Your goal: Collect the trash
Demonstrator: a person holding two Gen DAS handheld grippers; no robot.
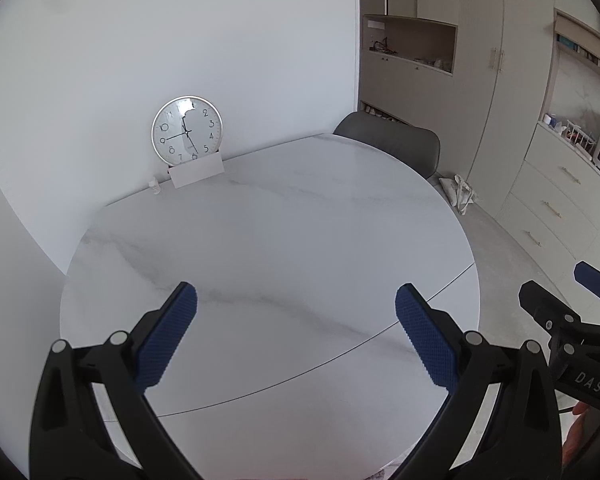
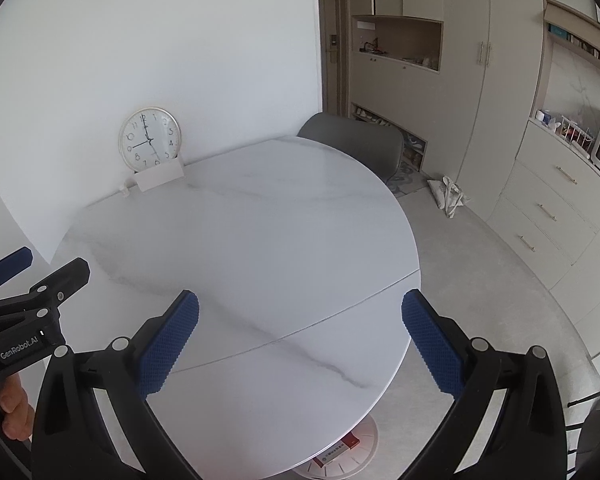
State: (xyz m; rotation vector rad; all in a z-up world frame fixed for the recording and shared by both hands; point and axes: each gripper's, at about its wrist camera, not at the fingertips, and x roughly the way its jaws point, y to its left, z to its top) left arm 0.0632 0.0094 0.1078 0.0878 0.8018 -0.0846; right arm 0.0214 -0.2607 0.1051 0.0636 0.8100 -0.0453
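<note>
Trash shows nowhere on the marble table (image 1: 260, 232); left gripper (image 1: 296, 336) and right gripper (image 2: 300, 344) both gape wide, empty, clock (image 1: 187, 130) at eleven o'clock

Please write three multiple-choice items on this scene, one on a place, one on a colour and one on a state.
1. Where does the clock stand?
A. On the floor by the cabinets
B. On the table, against the wall
C. On the chair

2. What colour are the pads of the right gripper?
A. Blue
B. Red
C. Yellow

3. In what state is the left gripper?
A. Shut on a piece of trash
B. Shut on nothing
C. Open, holding nothing

Answers:
1. B: the clock rests on the far edge of the marble table, behind a white card and against the white wall.
2. A: both textured pads show blue in the right wrist view.
3. C: its two fingers stand wide apart over the tabletop with nothing between them.
</note>
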